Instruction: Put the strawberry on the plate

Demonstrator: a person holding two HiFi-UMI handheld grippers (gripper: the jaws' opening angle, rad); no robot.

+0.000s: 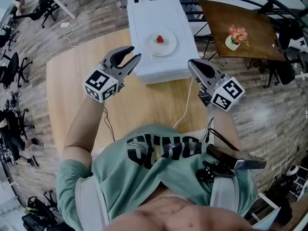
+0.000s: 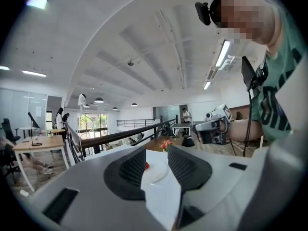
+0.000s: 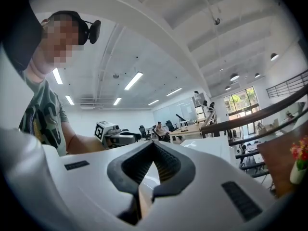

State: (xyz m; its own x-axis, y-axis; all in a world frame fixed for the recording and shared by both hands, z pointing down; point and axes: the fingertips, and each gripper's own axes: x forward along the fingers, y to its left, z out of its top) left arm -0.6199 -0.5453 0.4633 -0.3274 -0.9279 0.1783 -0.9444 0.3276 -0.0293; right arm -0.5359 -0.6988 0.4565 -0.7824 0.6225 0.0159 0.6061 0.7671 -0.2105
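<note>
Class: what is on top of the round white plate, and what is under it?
A small red strawberry lies on the round white plate. The plate rests on a white rectangular block, and the surface directly beneath it is covered.

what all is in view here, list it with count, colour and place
strawberry: one, red, on the plate
plate: one, white, on top of the block
block: one, white, far side of the round table
round table: one, light wood, in front of the person
cable: one, white, on the round table, running from the block toward the person
brown table: one, dark, far right
flowers: one bunch, pink and orange, in a pale vase on the brown table
office chairs: several, black, far left
left gripper: one, grey, jaws apart, empty, by the block's left near corner
right gripper: one, grey, jaws together, empty, right of the block
</note>
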